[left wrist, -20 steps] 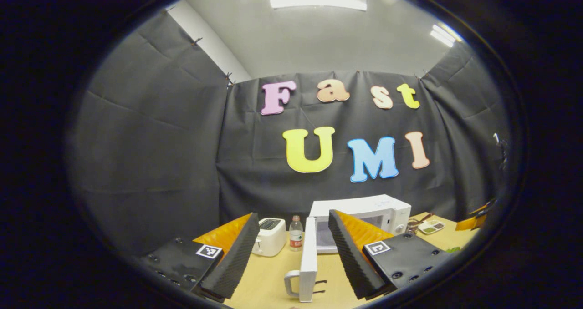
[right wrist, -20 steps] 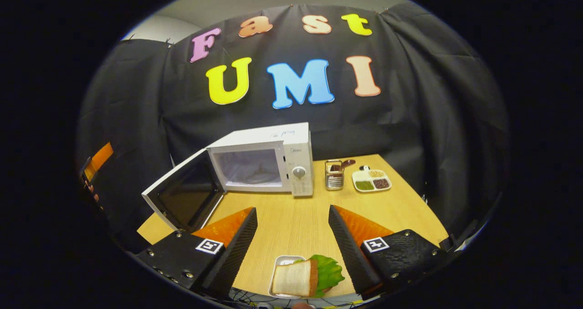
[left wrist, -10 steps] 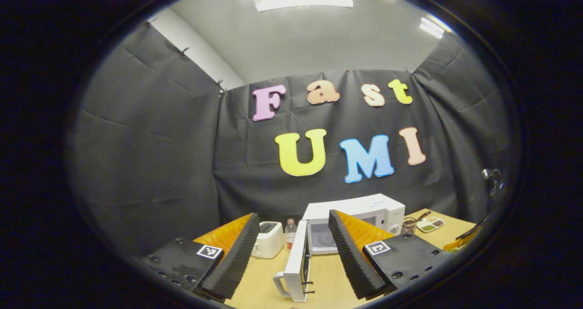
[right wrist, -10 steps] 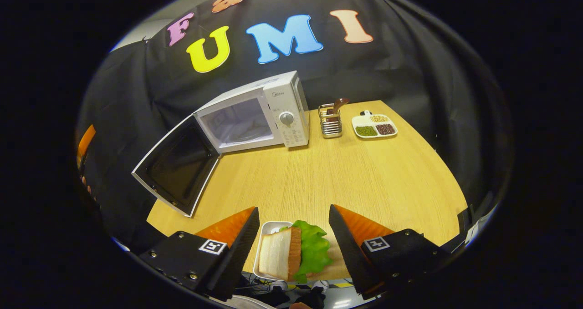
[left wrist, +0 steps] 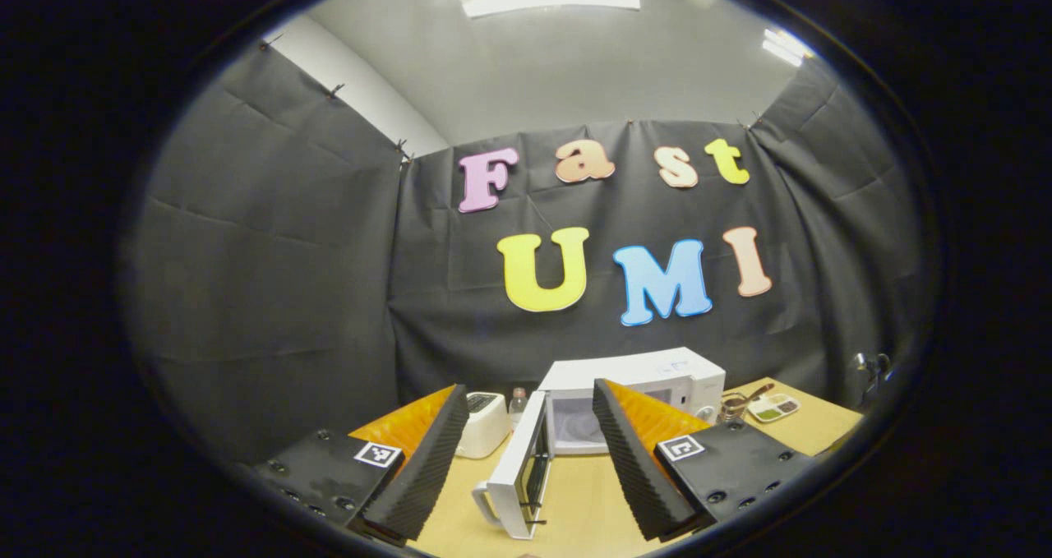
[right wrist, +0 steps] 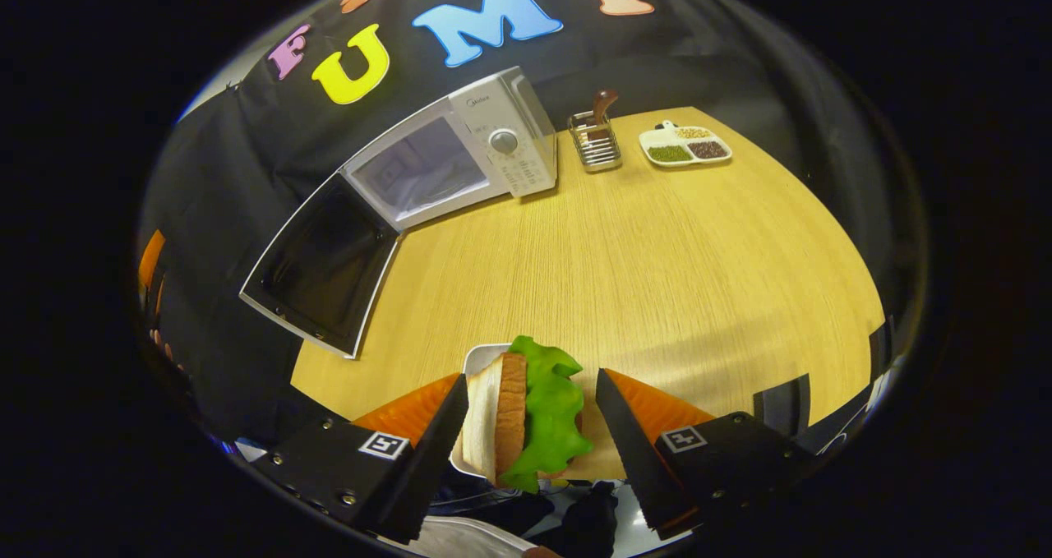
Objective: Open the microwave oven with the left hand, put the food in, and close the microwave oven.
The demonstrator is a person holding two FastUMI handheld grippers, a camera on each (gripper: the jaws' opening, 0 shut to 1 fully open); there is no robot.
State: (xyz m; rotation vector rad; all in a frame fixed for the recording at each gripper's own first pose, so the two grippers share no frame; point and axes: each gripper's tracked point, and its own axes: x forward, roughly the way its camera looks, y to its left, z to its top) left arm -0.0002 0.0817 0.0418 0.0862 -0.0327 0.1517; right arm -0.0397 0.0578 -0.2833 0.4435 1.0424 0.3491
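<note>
Microwave (right wrist: 460,151) at the table's (right wrist: 657,262) far edge, door (right wrist: 322,264) swung wide. Sandwich (right wrist: 526,414) on its tray (right wrist: 477,359) at the near edge, between the spread fingers of the right gripper (right wrist: 532,418), untouched. Left gripper (left wrist: 526,426) spread too, empty, facing the door's edge.

Cloth-walled demo booth (left wrist: 271,279) w/ kitchen props
</note>
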